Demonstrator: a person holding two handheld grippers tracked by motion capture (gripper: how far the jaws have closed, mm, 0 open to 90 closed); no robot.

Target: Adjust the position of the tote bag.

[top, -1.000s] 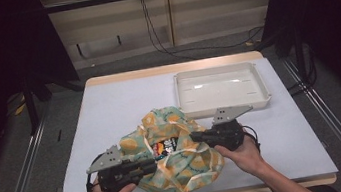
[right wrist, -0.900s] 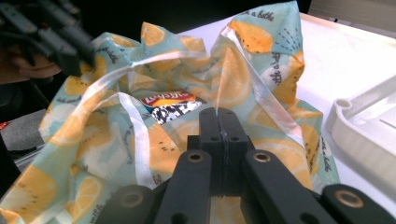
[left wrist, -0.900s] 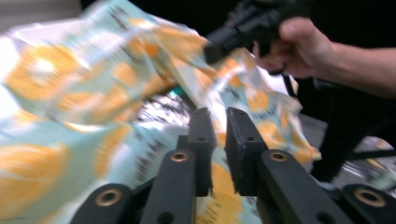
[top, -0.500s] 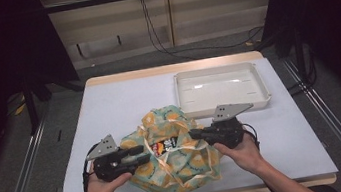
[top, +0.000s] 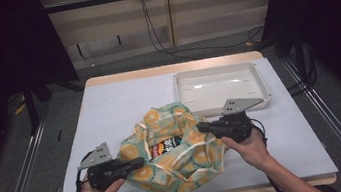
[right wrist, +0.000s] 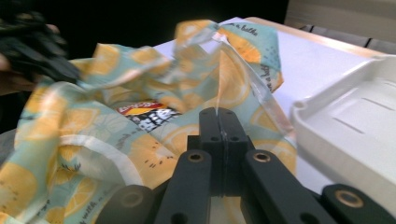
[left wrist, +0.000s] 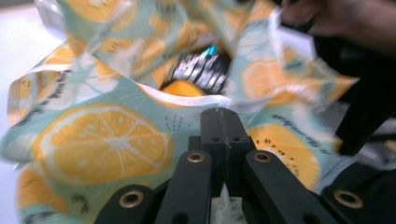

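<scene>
1. We see a pale table (top: 110,109) from above, with a person's two hands coming in from the near edge, each holding a black two-jaw claw.
2. Between the claws lies a crumpled bag (top: 177,155) of thin plastic, mint green and printed with orange slices. It sits on the near half of the table, slightly left of centre.
3. The left gripper (top: 137,162) lies low at the bag's left side. Its jaws have just been closing and now meet, with a sliver of the bag's pale edge pinched between them in the left gripper view (left wrist: 223,116).
4. The right gripper (top: 202,128) comes in from the bag's right side. Its jaws are pressed together too, and a fold of the clear, printed film is caught between them in the right gripper view (right wrist: 219,114).
5. The bag's mouth gapes between the two claws. Inside it we see a packet (top: 164,147) with a red, black and white label, lying well within the opening and touching neither claw.
6. A white tray (top: 258,88) stands on the far right part of the table, just beyond the right gripper and apart from the bag.
</scene>
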